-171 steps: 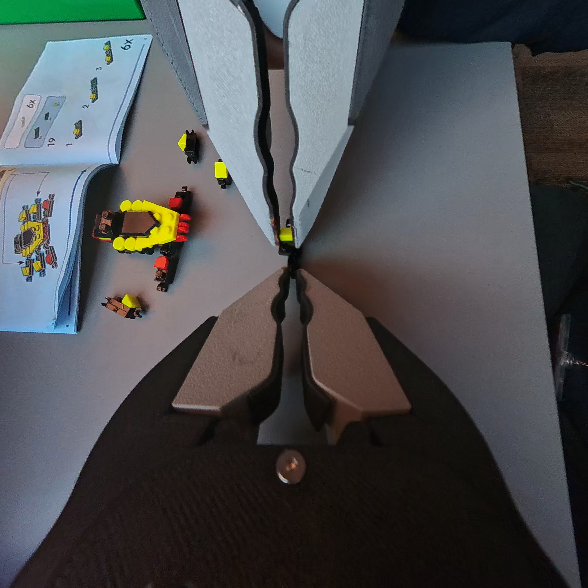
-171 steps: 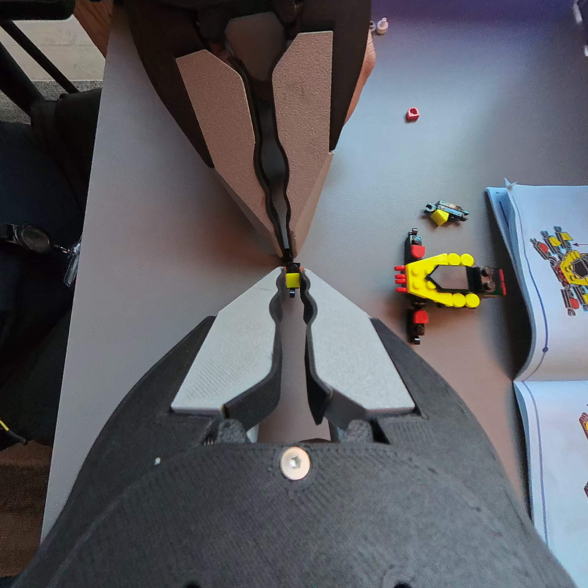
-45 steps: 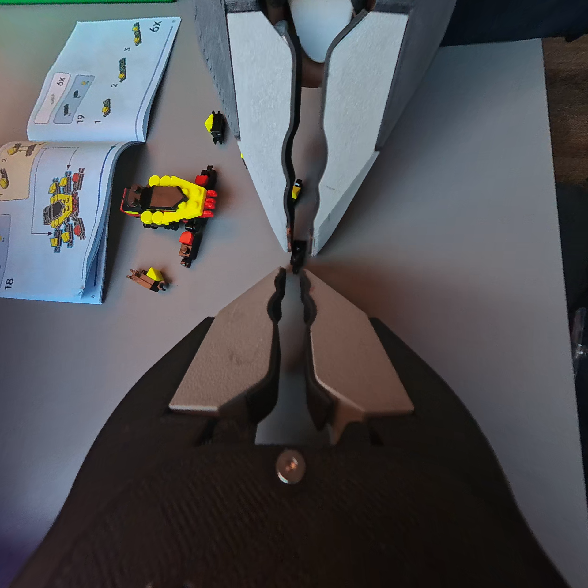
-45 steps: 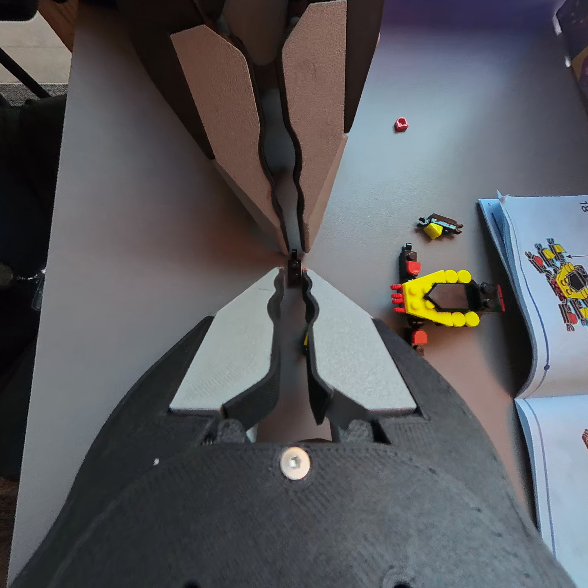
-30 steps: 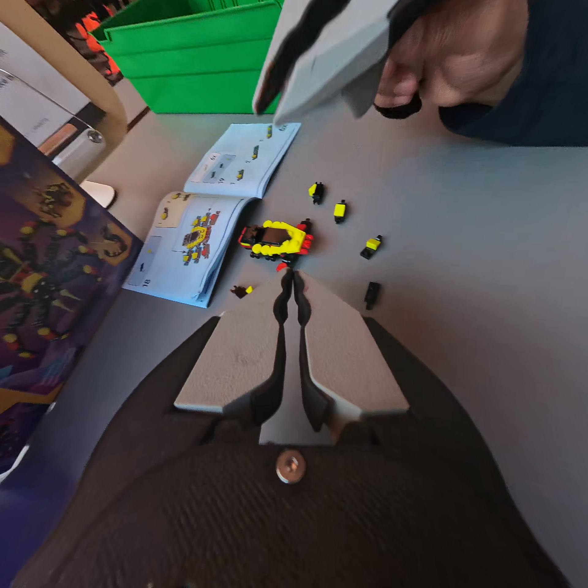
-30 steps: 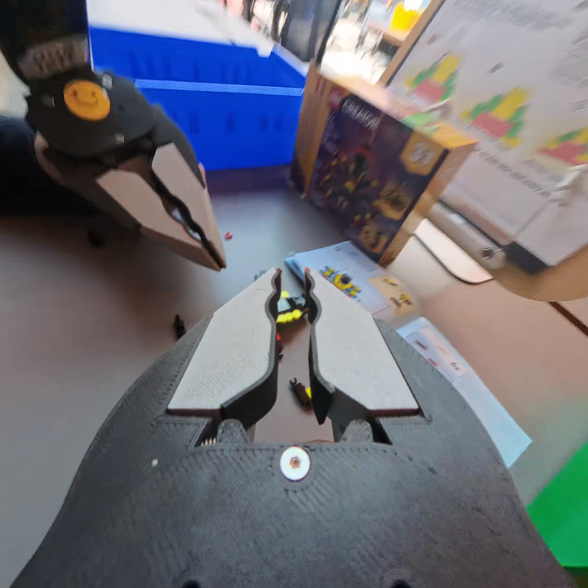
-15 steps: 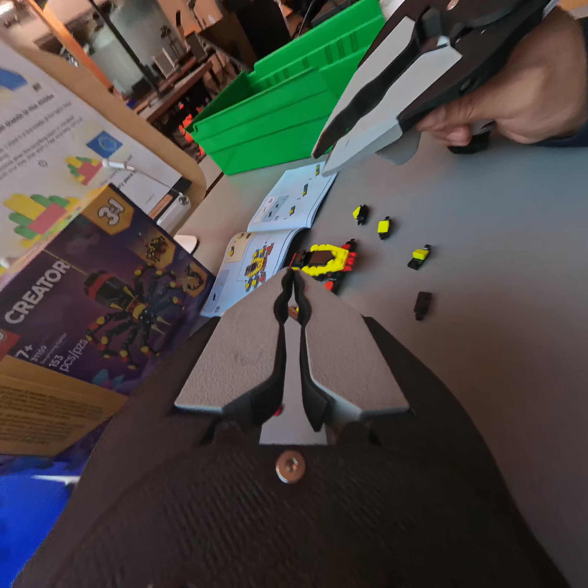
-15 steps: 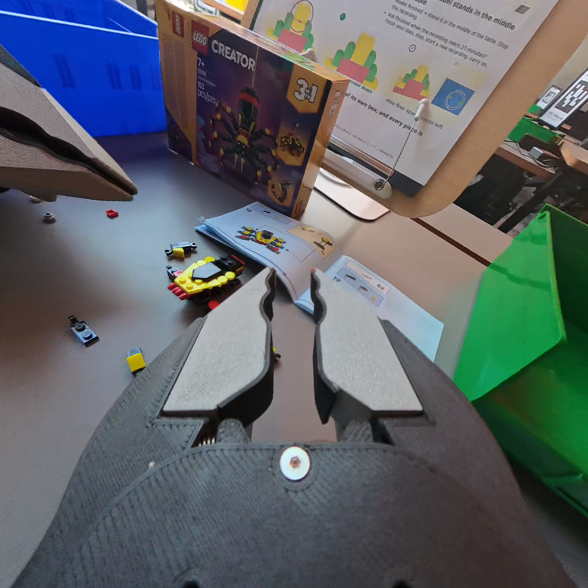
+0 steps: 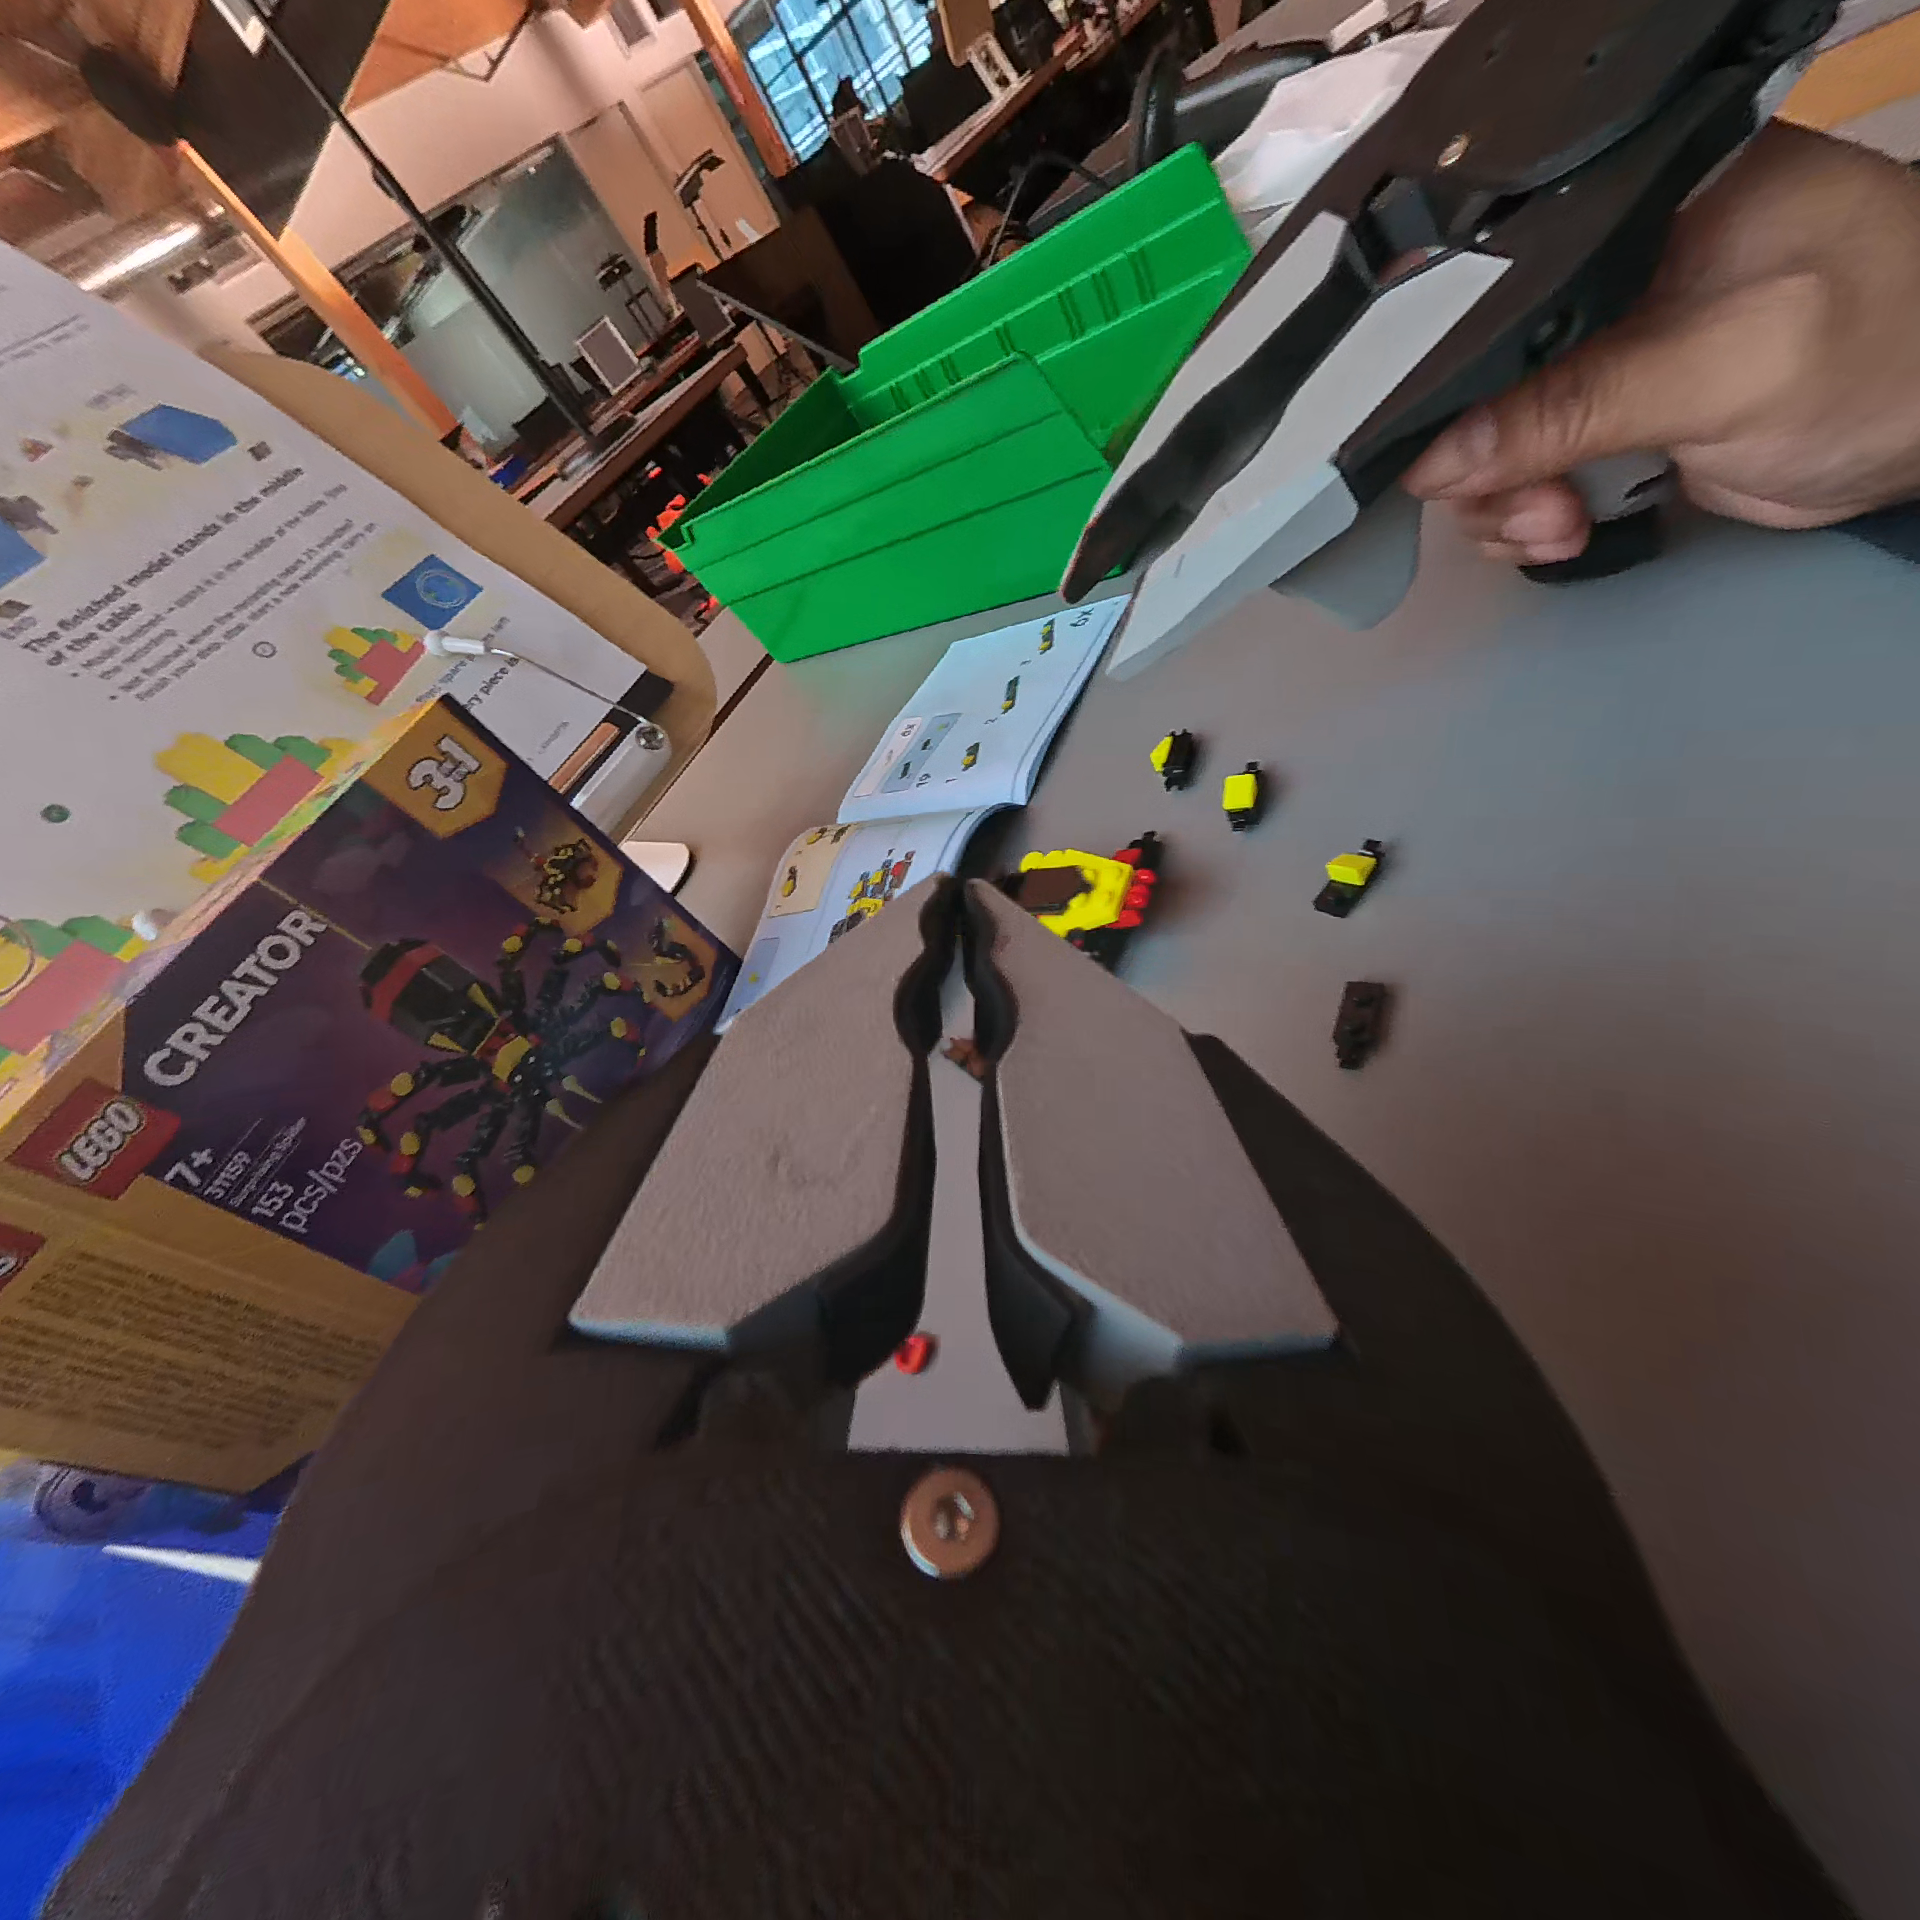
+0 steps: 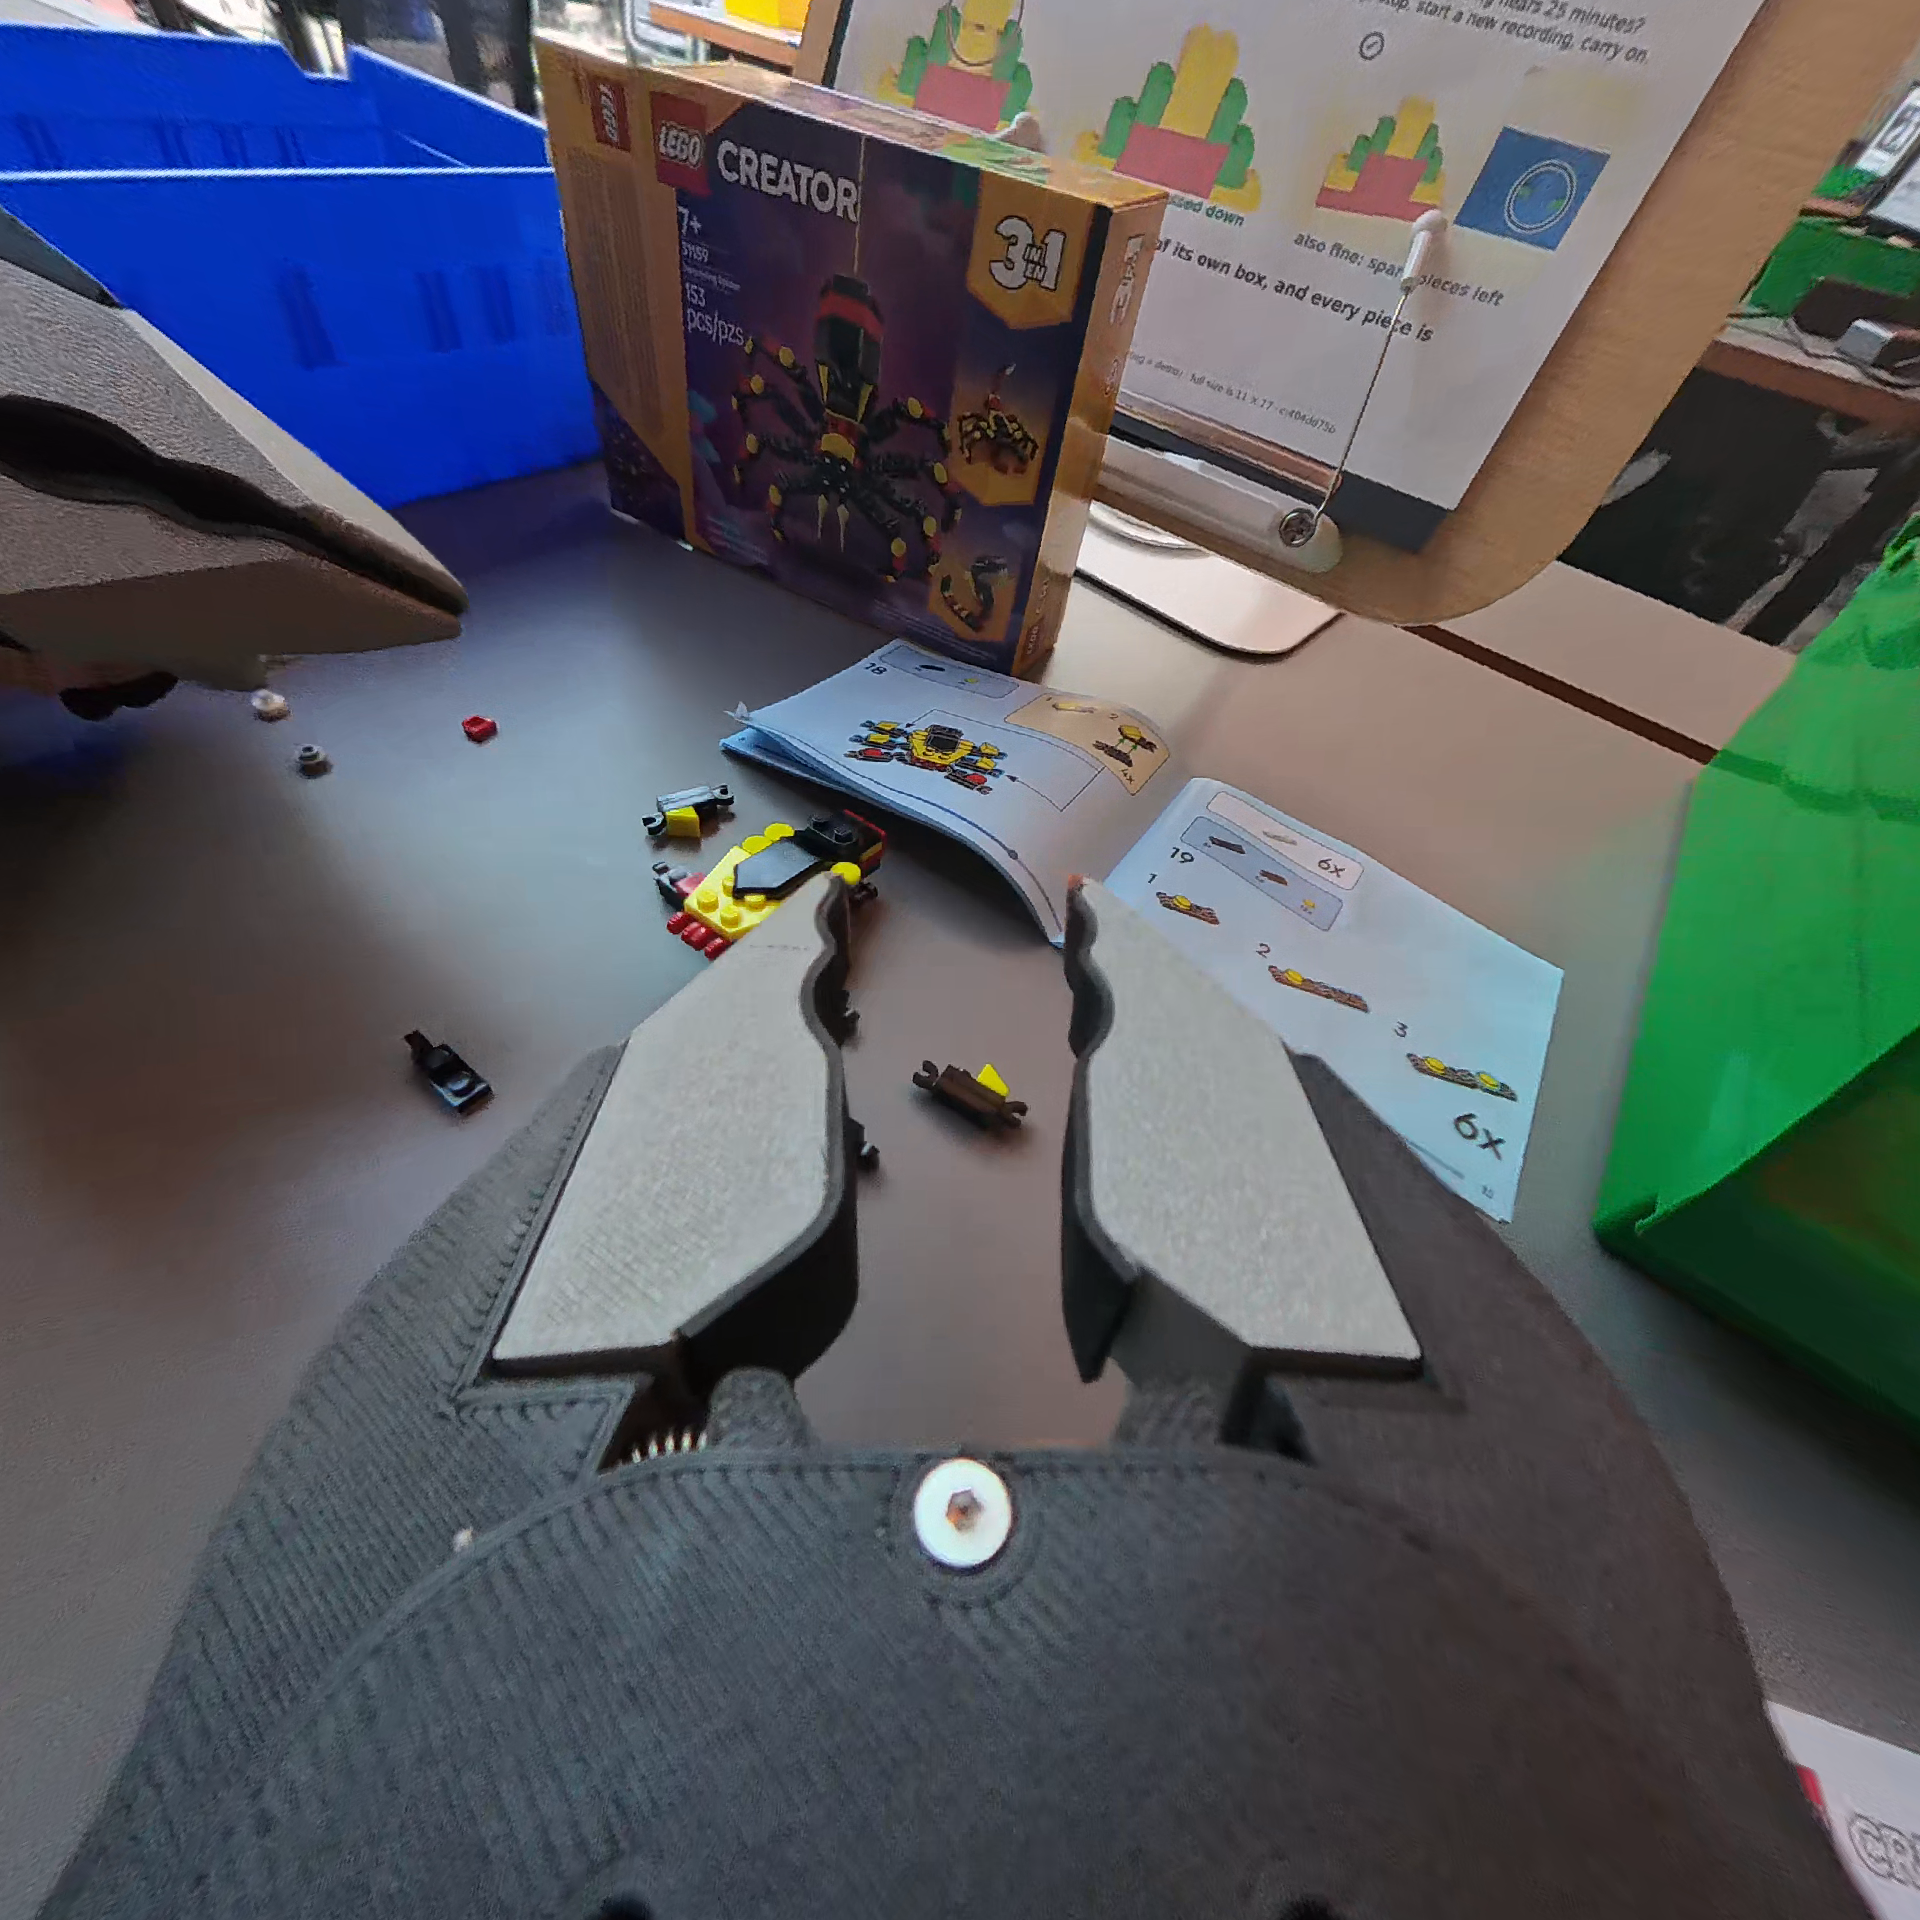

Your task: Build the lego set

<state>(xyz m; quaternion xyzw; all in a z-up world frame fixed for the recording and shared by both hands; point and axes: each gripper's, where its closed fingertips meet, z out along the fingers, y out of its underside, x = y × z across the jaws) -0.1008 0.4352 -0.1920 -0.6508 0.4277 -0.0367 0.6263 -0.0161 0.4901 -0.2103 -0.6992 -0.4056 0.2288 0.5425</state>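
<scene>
Left wrist view: lifted away from the tip-to-tip meeting of 5.7 s ago, tilted up to a shallow look across the tabletop (image 9: 1610,1195). Left tool (image 9: 954,896) nearly closed, tips almost touching, nothing between them. Small black piece (image 9: 1359,1022), formerly pinched between both tools, now lying loose on the tabletop; its yellow-topped partner (image 9: 1347,881) just beyond, apart from it. Half-built yellow body (image 9: 1075,891) beside the open instruction booklet (image 9: 977,727). Right tool (image 9: 1127,597) raised above the booklet, held in a hand (image 9: 1704,416).

Right wrist view: right tool (image 10: 951,894) now spread wide, holding nothing. Brown-and-yellow leg segment (image 10: 971,1093) lying on the tabletop (image 10: 260,987) between the fingers. Yellow body (image 10: 769,878) just past the left fingertip.

Likely meaning: join attempt come apart, both parts dropped; leg pieces to be picked up again.
</scene>
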